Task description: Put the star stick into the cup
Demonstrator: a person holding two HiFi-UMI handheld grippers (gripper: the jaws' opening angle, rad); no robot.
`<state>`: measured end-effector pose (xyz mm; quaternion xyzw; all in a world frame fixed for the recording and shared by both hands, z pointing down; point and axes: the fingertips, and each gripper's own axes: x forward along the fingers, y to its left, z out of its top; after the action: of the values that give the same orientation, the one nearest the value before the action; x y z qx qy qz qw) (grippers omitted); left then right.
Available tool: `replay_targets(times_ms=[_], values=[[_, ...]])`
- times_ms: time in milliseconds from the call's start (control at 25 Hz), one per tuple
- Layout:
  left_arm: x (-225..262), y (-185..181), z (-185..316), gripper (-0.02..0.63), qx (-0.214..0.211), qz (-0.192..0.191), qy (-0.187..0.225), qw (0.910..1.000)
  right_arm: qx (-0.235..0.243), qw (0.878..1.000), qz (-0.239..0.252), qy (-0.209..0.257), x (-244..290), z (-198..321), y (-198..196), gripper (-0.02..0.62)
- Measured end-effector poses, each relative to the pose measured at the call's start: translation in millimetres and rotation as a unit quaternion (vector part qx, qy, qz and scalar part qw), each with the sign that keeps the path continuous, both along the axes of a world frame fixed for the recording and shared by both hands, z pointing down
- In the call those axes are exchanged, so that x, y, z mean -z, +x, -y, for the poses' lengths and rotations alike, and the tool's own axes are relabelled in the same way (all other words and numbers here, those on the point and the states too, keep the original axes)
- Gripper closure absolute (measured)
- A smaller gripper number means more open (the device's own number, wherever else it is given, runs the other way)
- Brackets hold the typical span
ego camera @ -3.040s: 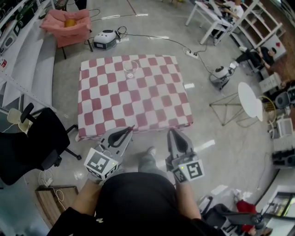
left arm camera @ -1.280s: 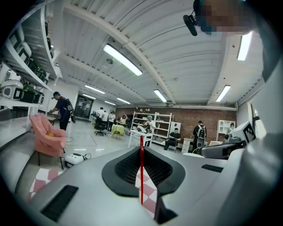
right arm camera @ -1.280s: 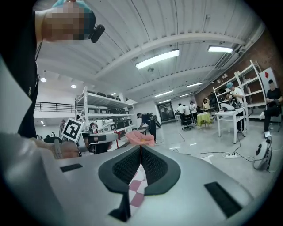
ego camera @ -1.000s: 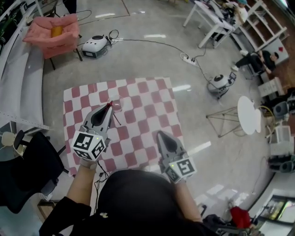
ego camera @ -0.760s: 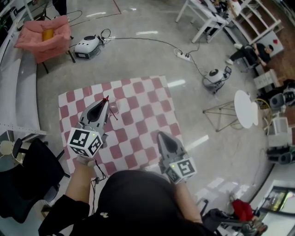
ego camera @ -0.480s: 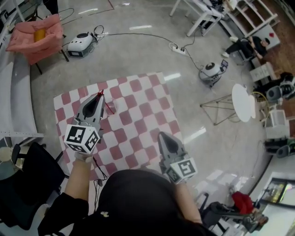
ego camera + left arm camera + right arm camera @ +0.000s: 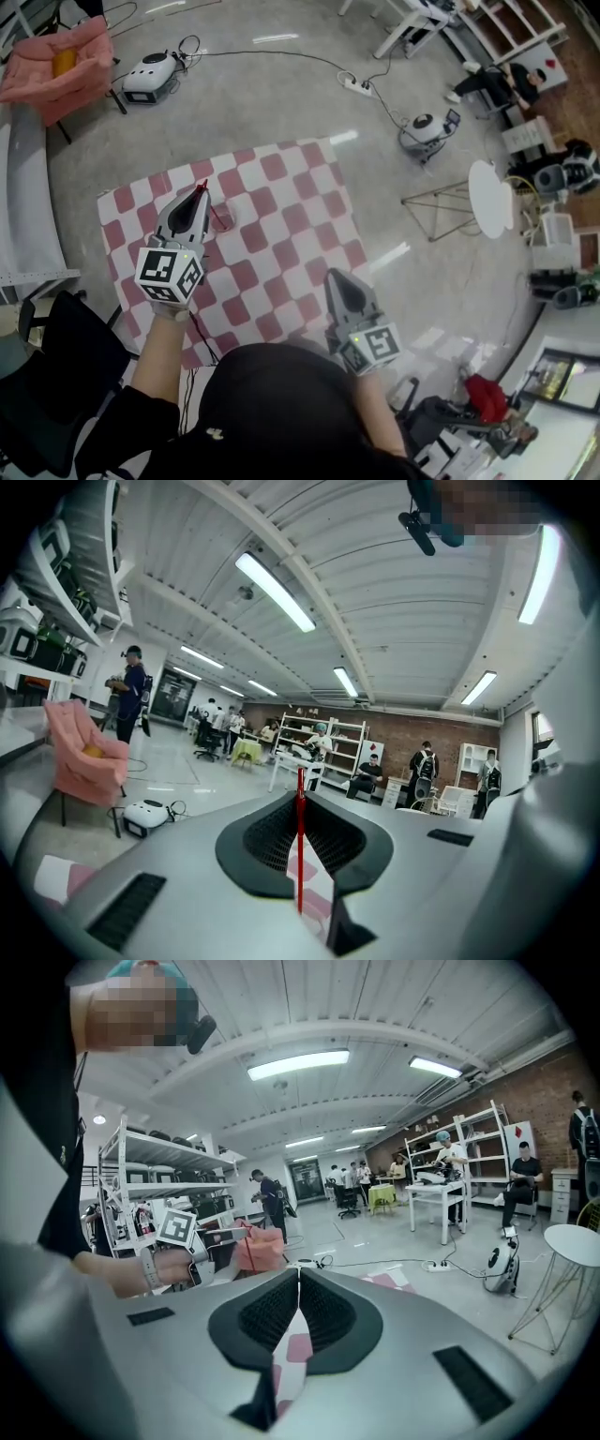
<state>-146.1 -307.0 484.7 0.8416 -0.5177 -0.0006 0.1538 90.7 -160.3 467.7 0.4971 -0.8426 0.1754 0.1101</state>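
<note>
In the head view my left gripper (image 7: 200, 192) is shut on a thin red star stick (image 7: 215, 212) above the red-and-white checkered table (image 7: 281, 216). The stick slants from the jaw tips down and to the right. Its lower end is at a faint clear cup (image 7: 228, 223) on the cloth; I cannot tell if it is inside. The left gripper view shows the left gripper (image 7: 300, 797) with the stick (image 7: 300, 855) pinched upright between its jaws. My right gripper (image 7: 335, 275) hangs shut and empty at the table's near right edge. The right gripper view shows the right gripper (image 7: 298, 1271) with only cloth behind its jaws.
A black office chair (image 7: 52, 375) stands at the table's near left. A pink armchair (image 7: 52, 52) and a white device (image 7: 150, 73) lie beyond the table. A wire stand (image 7: 439, 202) and a round white table (image 7: 492, 197) are to the right. Cables (image 7: 309, 61) cross the floor.
Three seconds ago both grippers hung below the table's near edge. The left gripper has since carried the stick out over the cloth to the cup. The right gripper stays low.
</note>
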Motion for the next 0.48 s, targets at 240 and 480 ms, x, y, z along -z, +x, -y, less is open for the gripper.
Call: replay_targets(times_ms=[240,480], values=[[-34,5,6,0.551,-0.017,0.013,-0.014,0.9997,-0.012,1.000,-0.012,-0.017,-14,-1,1,0.575],[-61,7,5,0.549,-0.027,0.019,-0.032,0.9990,-0.016,0.999,-0.013,-0.030,-20,-3,-3,0.575]])
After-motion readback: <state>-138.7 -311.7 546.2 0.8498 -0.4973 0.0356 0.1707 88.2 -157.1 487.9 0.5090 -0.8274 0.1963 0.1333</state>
